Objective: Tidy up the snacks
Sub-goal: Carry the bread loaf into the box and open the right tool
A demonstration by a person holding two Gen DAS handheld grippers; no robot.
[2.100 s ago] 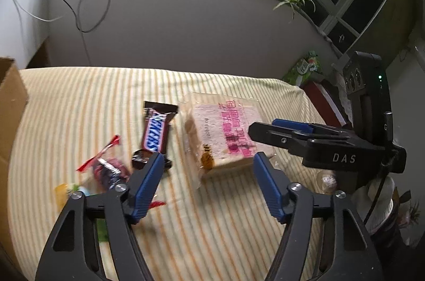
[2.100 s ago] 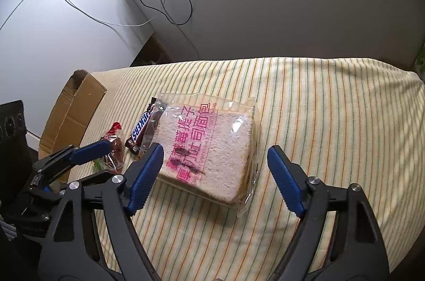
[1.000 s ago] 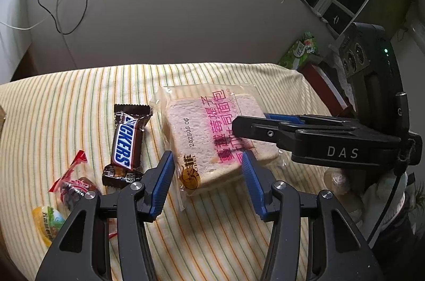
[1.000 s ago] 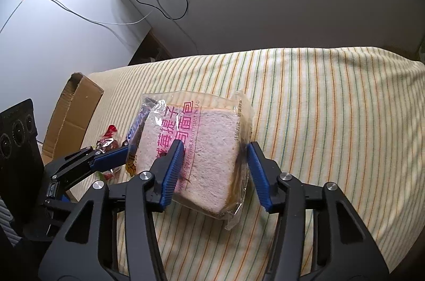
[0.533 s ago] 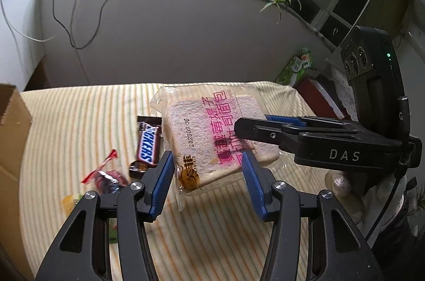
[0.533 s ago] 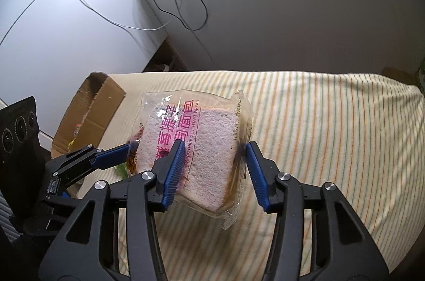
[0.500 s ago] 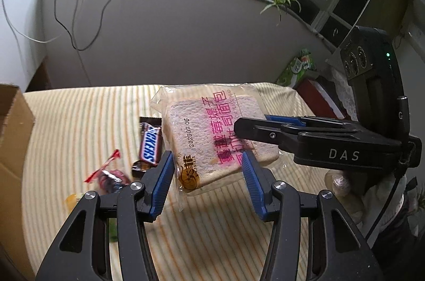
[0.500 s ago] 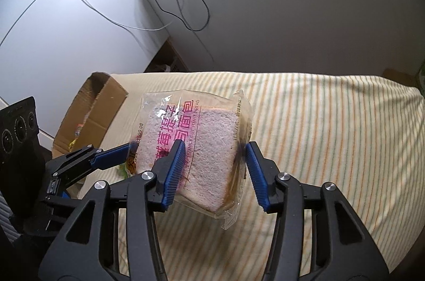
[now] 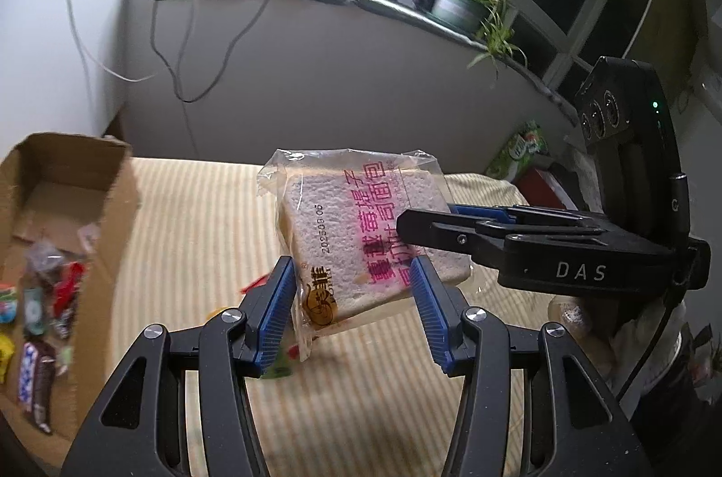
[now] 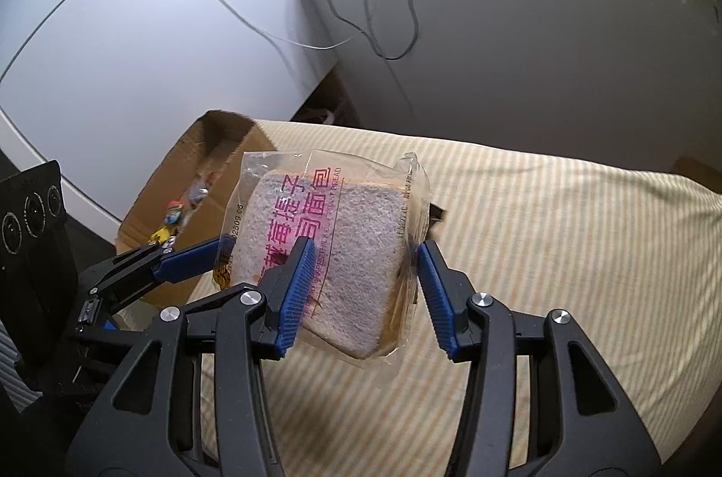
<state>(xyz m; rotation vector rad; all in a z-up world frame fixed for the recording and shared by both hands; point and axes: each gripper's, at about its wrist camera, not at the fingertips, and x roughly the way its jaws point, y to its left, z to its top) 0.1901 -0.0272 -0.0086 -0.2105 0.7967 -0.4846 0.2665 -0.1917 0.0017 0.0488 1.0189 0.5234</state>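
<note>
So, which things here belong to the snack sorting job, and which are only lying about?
Belong to the job:
- bagged bread, gripped by left gripper and right gripper
- cardboard box with snacks inside

Lying about:
- potted plant
- cables
- green packet

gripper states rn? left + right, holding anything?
Left gripper: closed on the bag of bread, lifted off the striped cloth.
Right gripper: closed on the same bag of bread, at another edge.

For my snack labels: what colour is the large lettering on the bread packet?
Pink-magenta lettering on the clear bread packet, showing best in the left wrist view.
</note>
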